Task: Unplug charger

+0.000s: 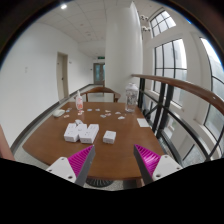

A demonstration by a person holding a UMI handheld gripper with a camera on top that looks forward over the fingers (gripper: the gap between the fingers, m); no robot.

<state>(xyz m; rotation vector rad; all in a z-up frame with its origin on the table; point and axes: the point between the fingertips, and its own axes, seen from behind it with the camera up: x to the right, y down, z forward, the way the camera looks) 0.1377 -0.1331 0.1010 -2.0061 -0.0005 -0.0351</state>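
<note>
The gripper point(110, 160) hangs above the near edge of the worktop point(60, 148) with its two fingers spread wide and nothing between them; the magenta pads point(80, 160) face each other across an empty gap. It is held high and well back from everything on the wooden oval worktop.

Beyond the fingers, near the middle of the worktop, lies a cluster of small white blocks point(80, 131), with another small white block point(109, 136) just beside them. These may include the charger, but no plug, cable or socket can be made out, so I cannot tell which of them is the task's thing or where it is plugged in. A bottle point(79, 101) stands at the far side, near a chair point(100, 95). A white pillar point(123, 45) rises behind, and tall windows point(178, 65) run along one side.

As I judge it, the task has hardly begun: nothing is gripped, and the approach, the grasp and the pull all remain.
</note>
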